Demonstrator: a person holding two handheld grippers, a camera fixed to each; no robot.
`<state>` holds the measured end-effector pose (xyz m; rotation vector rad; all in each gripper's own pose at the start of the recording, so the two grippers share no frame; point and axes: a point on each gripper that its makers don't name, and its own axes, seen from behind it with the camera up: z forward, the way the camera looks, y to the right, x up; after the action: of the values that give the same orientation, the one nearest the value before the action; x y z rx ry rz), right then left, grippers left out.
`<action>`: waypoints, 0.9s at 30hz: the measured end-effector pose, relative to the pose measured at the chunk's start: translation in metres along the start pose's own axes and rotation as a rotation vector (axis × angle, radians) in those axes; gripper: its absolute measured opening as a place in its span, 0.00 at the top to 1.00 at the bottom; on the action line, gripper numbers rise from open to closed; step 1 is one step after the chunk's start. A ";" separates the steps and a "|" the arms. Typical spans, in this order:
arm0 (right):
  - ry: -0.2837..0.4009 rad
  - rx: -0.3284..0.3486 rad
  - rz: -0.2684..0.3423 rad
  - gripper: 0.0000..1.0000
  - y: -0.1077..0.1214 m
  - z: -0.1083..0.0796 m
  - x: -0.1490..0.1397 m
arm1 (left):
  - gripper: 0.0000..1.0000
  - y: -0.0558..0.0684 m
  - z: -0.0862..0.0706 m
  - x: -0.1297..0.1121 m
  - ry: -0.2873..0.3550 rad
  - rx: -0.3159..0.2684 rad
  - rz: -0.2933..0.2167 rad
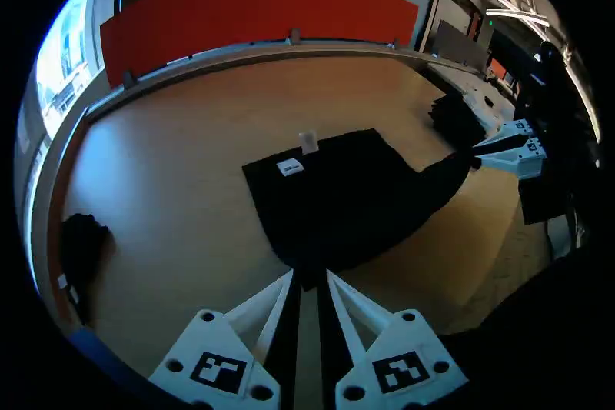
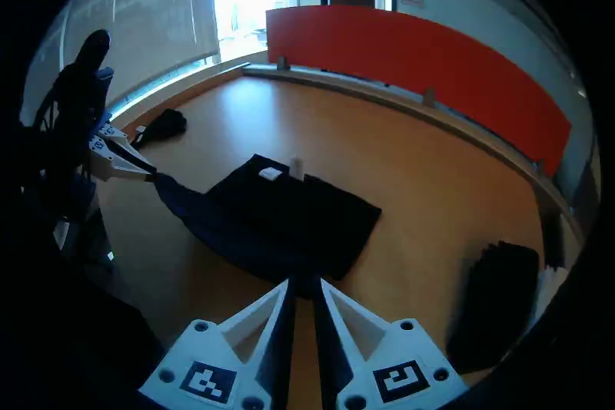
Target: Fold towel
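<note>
**Towel (image 1: 346,195) pinched at two corners**

Both jaws are narrowed onto cloth: one corner is clamped in the left gripper (image 1: 309,287), another in the right gripper (image 2: 306,291). The corners should be carried level towards the far edge so the fold is laid square. The towel is dark, with white tags (image 1: 290,167), its near side lifted off the desk (image 1: 177,179).

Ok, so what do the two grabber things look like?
Both are white plastic. The left gripper and the right gripper each have two long fingers shaped like pointy triangles with open cut-outs. At the wide end of every finger sits a square black-and-white marker, like a little puzzle code, with small round holes around it. The fingers' inner edges look dark.
</note>
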<state>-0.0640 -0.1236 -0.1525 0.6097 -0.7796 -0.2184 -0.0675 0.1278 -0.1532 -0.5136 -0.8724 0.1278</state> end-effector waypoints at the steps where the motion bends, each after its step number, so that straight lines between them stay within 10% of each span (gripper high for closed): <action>1: 0.000 -0.002 -0.003 0.85 0.002 0.002 0.002 | 0.85 -0.002 0.002 0.003 0.004 0.003 0.002; 27: -0.023 -0.046 -0.009 0.85 0.054 0.060 0.032 | 0.86 -0.045 0.070 0.068 0.049 0.032 0.058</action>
<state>-0.0865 -0.1188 -0.0683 0.5682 -0.7922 -0.2511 -0.0810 0.1365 -0.0467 -0.5098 -0.8070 0.1813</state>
